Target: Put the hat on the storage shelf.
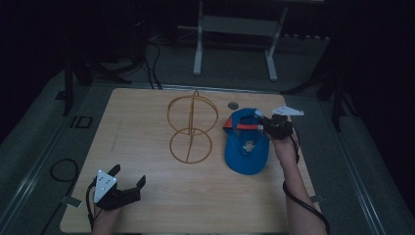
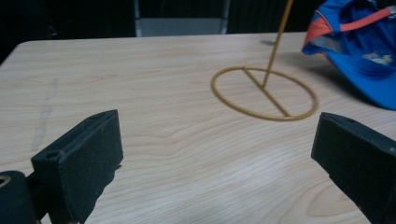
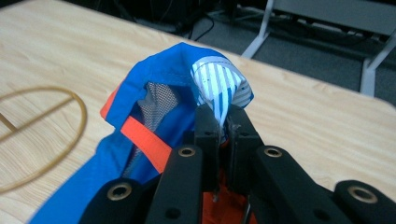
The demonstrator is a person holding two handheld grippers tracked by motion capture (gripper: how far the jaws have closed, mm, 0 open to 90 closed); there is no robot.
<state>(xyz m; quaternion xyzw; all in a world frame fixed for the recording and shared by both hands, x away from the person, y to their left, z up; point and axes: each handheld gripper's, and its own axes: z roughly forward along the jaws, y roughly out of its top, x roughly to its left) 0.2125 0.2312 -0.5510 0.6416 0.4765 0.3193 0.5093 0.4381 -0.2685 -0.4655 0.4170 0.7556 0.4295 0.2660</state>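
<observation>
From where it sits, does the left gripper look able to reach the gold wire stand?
Probably yes. The left gripper is open, holds nothing, and bare table lies between it and the wire stand. The blue cap, pinched by the right gripper, sits off to the side.

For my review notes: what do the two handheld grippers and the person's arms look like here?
Both the left gripper and the right gripper are black, each topped by a grey three-cornered plate and trailing a black cable. The jaws are blocky black pads on linkage arms with brass-ringed holes. No sleeves show on the forearms.

No text, label or number can be read anywhere.
</observation>
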